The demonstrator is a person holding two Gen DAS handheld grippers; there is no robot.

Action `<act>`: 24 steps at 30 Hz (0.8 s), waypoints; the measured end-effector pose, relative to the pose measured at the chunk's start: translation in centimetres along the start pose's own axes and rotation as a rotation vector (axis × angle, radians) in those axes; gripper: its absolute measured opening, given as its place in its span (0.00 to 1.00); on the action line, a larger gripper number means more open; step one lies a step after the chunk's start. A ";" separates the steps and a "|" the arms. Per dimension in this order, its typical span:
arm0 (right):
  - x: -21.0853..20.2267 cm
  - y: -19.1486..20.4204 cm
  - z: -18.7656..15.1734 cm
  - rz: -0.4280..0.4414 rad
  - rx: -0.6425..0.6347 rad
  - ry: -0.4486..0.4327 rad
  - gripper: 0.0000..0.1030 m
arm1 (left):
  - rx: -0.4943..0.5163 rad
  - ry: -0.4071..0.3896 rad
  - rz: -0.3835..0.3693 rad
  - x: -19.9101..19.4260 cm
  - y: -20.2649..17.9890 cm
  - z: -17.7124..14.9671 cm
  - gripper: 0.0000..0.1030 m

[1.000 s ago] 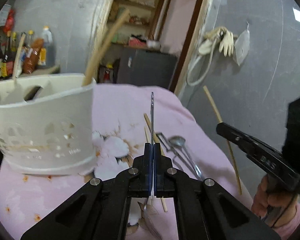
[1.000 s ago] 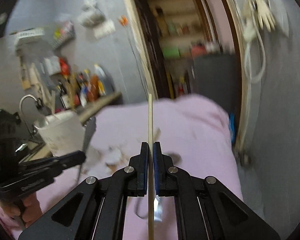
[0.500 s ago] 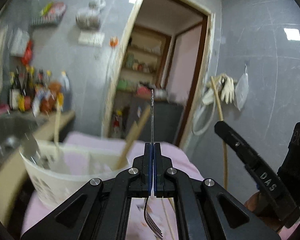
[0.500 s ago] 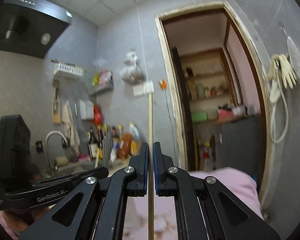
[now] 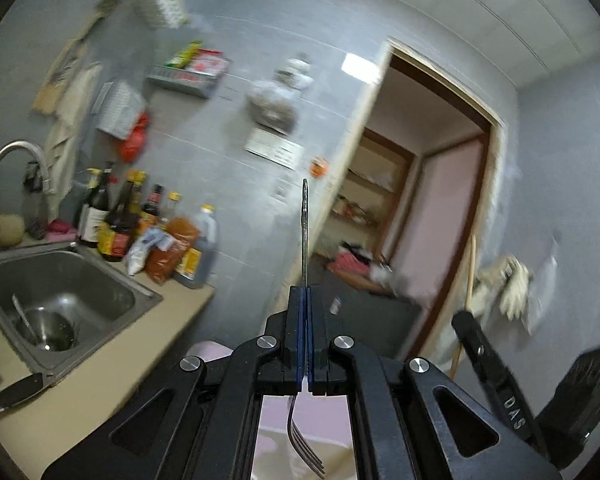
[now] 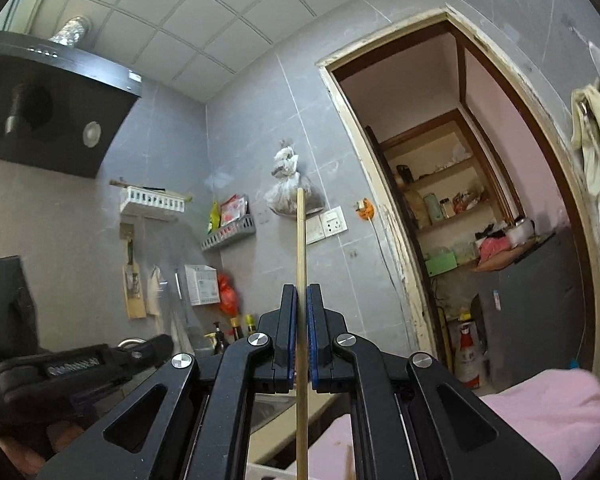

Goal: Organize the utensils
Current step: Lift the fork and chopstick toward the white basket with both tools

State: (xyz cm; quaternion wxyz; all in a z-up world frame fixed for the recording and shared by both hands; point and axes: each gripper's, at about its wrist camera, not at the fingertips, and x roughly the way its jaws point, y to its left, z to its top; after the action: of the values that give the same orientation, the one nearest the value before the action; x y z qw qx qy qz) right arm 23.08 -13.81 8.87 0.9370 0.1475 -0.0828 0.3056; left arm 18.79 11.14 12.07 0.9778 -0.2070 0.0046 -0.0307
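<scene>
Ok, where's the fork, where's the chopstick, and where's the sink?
fork (image 5: 305, 224): left wrist view, on its thin handle above the shut pads.
chopstick (image 6: 300, 240): right wrist view, on the wooden shaft above the pads.
sink (image 5: 100, 298): left wrist view, on the steel basin's inner wall.

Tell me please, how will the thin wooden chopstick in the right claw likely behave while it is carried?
The chopstick looks straight and stiff, so it probably will not bend. It is long and thin, probably light. The right claw grips only a short section, so it may pivot if bumped.
</scene>
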 end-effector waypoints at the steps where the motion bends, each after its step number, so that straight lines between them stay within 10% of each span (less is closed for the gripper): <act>1: 0.5 0.0 -0.5 0.000 0.008 0.004 0.03 | 0.006 -0.005 0.014 0.2 0.6 0.2 0.00; 24: 2.8 1.9 -7.0 -0.080 -0.129 0.049 0.03 | 0.126 0.046 0.246 3.4 3.9 -5.5 0.00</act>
State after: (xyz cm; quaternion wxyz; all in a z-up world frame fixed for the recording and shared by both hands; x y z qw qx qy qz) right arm 24.65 -8.47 3.38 0.9578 0.0826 -0.0732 0.2654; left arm 22.33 12.27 5.43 0.9850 -0.1421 0.0502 0.0845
